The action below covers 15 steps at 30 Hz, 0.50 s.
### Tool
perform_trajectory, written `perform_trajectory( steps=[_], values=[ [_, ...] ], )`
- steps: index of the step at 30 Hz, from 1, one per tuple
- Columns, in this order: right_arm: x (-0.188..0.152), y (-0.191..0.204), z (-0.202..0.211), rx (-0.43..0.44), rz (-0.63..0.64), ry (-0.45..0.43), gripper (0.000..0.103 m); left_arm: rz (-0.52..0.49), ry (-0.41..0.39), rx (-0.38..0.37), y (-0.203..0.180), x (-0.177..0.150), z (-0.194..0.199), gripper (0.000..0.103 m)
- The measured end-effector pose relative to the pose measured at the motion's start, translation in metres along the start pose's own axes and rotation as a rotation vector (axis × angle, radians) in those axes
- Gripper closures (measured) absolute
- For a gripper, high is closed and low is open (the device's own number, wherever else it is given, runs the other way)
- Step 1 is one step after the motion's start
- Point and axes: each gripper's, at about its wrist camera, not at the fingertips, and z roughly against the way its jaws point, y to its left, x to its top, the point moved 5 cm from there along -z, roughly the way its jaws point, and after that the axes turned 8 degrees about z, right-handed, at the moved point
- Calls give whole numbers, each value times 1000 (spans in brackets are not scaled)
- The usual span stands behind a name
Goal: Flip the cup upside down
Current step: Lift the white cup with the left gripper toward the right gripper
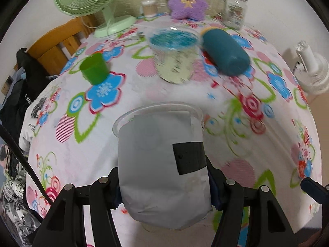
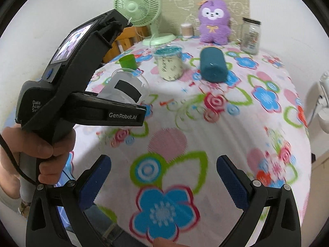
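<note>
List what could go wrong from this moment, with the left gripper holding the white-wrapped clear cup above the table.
1. The left gripper clamps the cup on its lower body, over the loose white wrap, so the cup might slip or twist as it turns.
2. The thin clear wall may buckle under the squeeze.
3. The green cup and the blue-lidded container stand just ahead; a wide swing could knock them. The right gripper is open and not supporting.

White-wrapped cup point(image 1: 162, 164) with black patch, green cup point(image 1: 94, 68), floral tablecloth point(image 2: 236, 123), purple plush point(image 2: 213, 20)
</note>
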Motion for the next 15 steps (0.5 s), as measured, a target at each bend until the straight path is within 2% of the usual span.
perform_trajectory(
  steps=[6, 10, 15],
  values=[
    [-27, -12, 16, -51, -45, 6, 0, -29, 21, -39, -25, -17, 2, 38],
    [-45, -23, 24, -114, -62, 5, 0, -60, 41, -57, -43, -28, -1, 37],
    [-54, -32, 30, -131, -95, -4, 0, -82, 51, -62, -57, -37, -5, 37]
  ],
)
